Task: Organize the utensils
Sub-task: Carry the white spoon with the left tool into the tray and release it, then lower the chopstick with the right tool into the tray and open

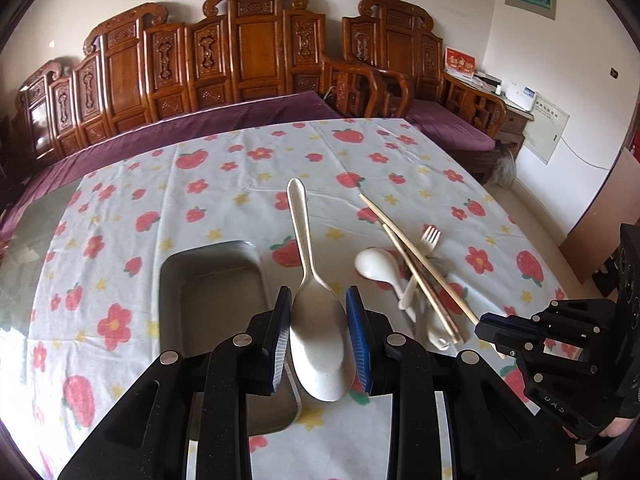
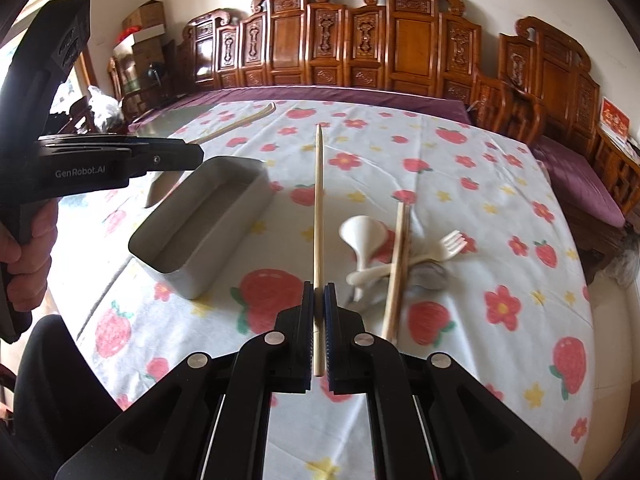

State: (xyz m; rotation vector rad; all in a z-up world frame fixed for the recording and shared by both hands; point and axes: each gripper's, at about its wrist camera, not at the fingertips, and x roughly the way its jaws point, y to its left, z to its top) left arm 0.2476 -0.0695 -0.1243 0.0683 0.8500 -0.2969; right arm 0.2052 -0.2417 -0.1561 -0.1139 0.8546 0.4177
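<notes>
My left gripper (image 1: 318, 308) is shut on the bowl of a large white rice paddle (image 1: 316, 320), whose handle points away over the table. A grey rectangular tray (image 1: 212, 280) sits just left of it and also shows in the right wrist view (image 2: 200, 224). My right gripper (image 2: 319, 292) is shut on a single wooden chopstick (image 2: 318, 208) that points forward above the cloth. A pile to the right holds a white soup spoon (image 2: 362, 236), a white fork (image 2: 448, 246) and more chopsticks (image 2: 398, 264). The pile also shows in the left wrist view (image 1: 416, 276).
The table carries a white cloth with strawberries and flowers (image 1: 240, 184). A carved wooden bench with purple cushions (image 1: 240, 64) runs along the far side. A curved wooden stick (image 2: 240, 122) lies at the far left of the table.
</notes>
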